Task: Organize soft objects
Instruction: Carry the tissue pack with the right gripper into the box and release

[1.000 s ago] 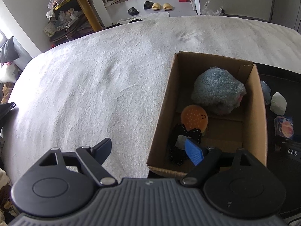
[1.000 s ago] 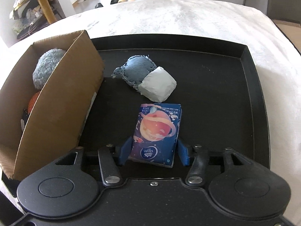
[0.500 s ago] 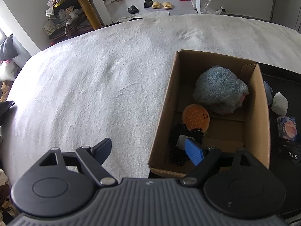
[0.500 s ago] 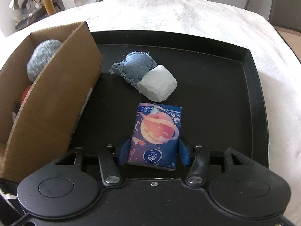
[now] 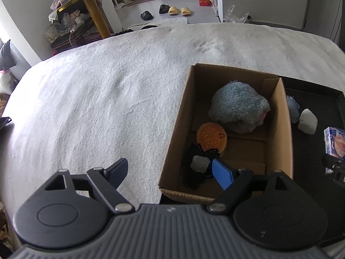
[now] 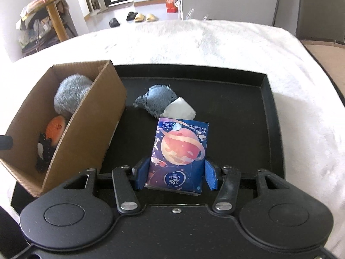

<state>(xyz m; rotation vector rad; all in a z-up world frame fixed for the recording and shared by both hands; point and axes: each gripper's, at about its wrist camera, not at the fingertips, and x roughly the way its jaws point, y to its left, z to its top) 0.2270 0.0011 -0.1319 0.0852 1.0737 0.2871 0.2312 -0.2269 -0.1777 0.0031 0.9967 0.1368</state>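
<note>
Left gripper [image 5: 170, 173]: fingers spread wide, holding nothing, poised over the near end of the one cardboard box [image 6: 90, 125], which holds three soft items. Right gripper [image 6: 175, 176]: fingers partly closed, pressing both sides of one tissue pack [image 6: 180, 153] above the black tray [image 6: 269, 116]; two more soft items lie on that tray.

Tissue pack [image 6: 180, 156] was dark blue with orange ringed planet; box [image 6: 90, 129] brown; tray [image 6: 267, 116] black; fluffy toy [image 5: 238, 108] grey-blue; round plush [image 5: 211, 136] orange, dotted; blanket [image 5: 107, 99] white.
</note>
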